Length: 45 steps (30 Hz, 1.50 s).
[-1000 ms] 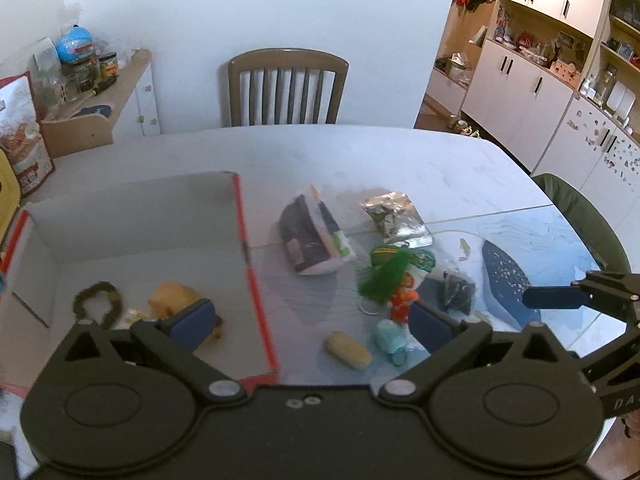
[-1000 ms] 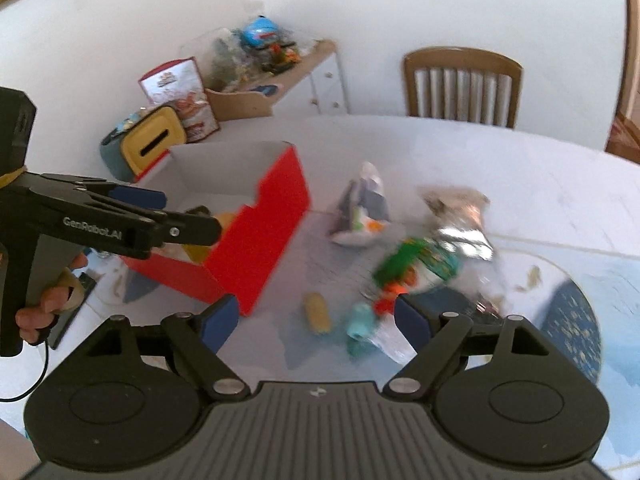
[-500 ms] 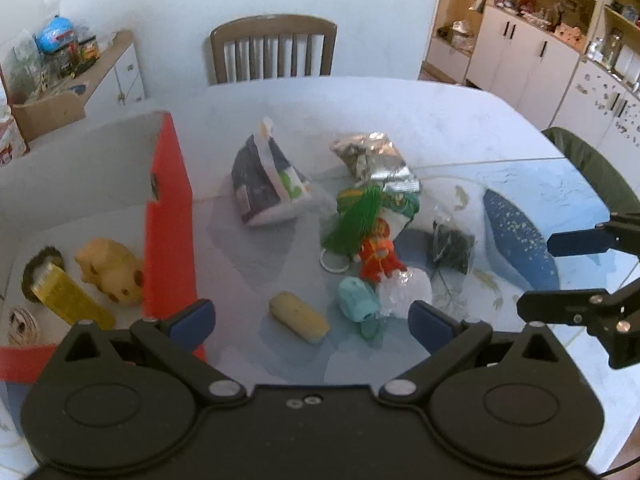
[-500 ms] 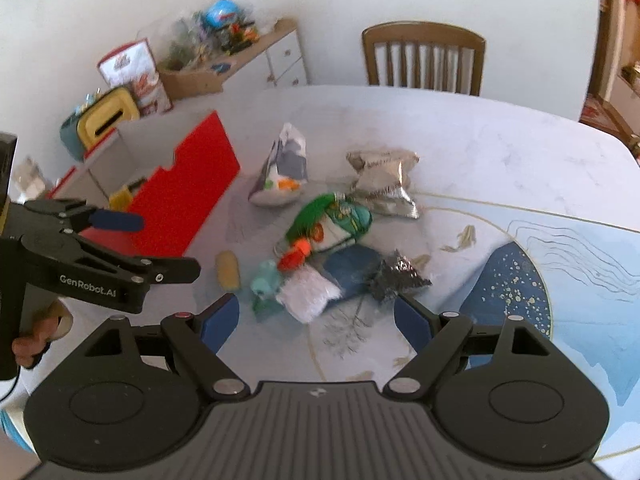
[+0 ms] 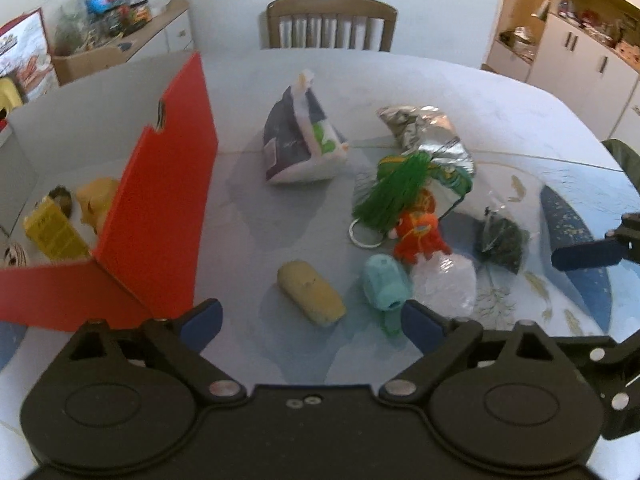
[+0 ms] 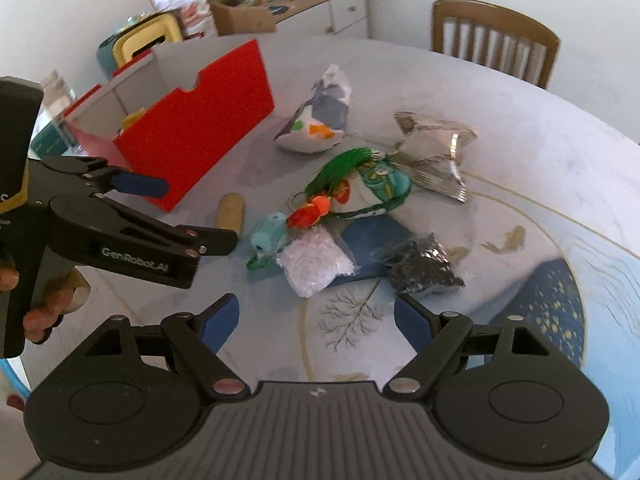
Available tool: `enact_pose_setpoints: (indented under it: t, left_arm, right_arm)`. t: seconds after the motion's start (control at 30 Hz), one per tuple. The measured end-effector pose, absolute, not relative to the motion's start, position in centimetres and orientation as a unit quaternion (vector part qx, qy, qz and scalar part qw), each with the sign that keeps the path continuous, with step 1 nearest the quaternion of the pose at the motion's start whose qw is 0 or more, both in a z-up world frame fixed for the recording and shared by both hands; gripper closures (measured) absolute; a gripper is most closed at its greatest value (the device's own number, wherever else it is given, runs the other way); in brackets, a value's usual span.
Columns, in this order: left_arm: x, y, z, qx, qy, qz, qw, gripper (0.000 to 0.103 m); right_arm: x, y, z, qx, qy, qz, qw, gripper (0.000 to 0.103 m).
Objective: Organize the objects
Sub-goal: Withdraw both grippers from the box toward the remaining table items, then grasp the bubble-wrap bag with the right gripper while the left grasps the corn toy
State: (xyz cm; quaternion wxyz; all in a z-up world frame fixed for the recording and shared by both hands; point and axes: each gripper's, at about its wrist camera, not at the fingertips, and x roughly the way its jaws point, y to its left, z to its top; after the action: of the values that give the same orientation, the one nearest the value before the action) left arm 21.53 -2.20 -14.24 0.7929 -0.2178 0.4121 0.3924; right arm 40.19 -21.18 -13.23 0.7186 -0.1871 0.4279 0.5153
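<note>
Place: my home dining room.
Signs: brown wooden slat-back chair [image 5: 331,20], white wall cabinets [image 5: 580,52], cluttered low white sideboard [image 6: 320,8].

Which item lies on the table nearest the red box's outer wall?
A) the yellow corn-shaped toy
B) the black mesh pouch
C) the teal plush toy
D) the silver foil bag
A: the yellow corn-shaped toy lies alone on the table closest to the red box, while the teal plush toy, black mesh pouch and silver foil bag sit farther off.
</note>
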Motion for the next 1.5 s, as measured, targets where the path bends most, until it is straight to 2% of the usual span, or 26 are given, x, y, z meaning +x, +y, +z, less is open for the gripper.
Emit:
enact_pose_setpoints:
  t: [0.33,0.53,0.73,0.87,1.03,1.1,1.27,1.5]
  left_arm:
    - [22.0,-1.5,-15.9,-0.232,0.417,0.415,0.775,0.021]
    - [22.3,-0.7,-16.5,-0.233,0.421,0.424,0.767,0.028]
    - [22.5,-0.5,-16.5,-0.233,0.417,0.422,0.77,0.033]
    - [22.7,-0.6,-16.4,-0.229,0.415,0.414,0.777,0.047]
    - [22.9,-0.5,-16.2,-0.23,0.414,0.404,0.783,0.059]
    - [23.0,-0.6,-16.1,-0.229,0.415,0.395,0.787,0.069]
    - [23.0,-0.6,-16.1,-0.23,0.42,0.387,0.788,0.074]
    - [21.8,-1.0,-15.7,-0.241,0.423,0.365,0.794,0.077]
  right_arm:
    - [40.6,-18.1,-15.3,-0.239,0.398,0.556,0.689,0.018]
    - [41.0,-16.7,-16.6,-0.263,0.384,0.567,0.68,0.027]
    - [41.3,-15.7,-17.5,-0.276,0.379,0.573,0.672,0.042]
    - [41.6,-15.6,-17.9,-0.275,0.384,0.569,0.673,0.049]
    - [41.5,-15.7,-17.9,-0.268,0.386,0.566,0.678,0.052]
    - [41.4,-15.7,-17.8,-0.264,0.389,0.56,0.682,0.055]
    - [41.1,-16.2,-17.5,-0.253,0.402,0.547,0.69,0.065]
    - [40.3,-17.7,-17.1,-0.218,0.433,0.517,0.706,0.07]
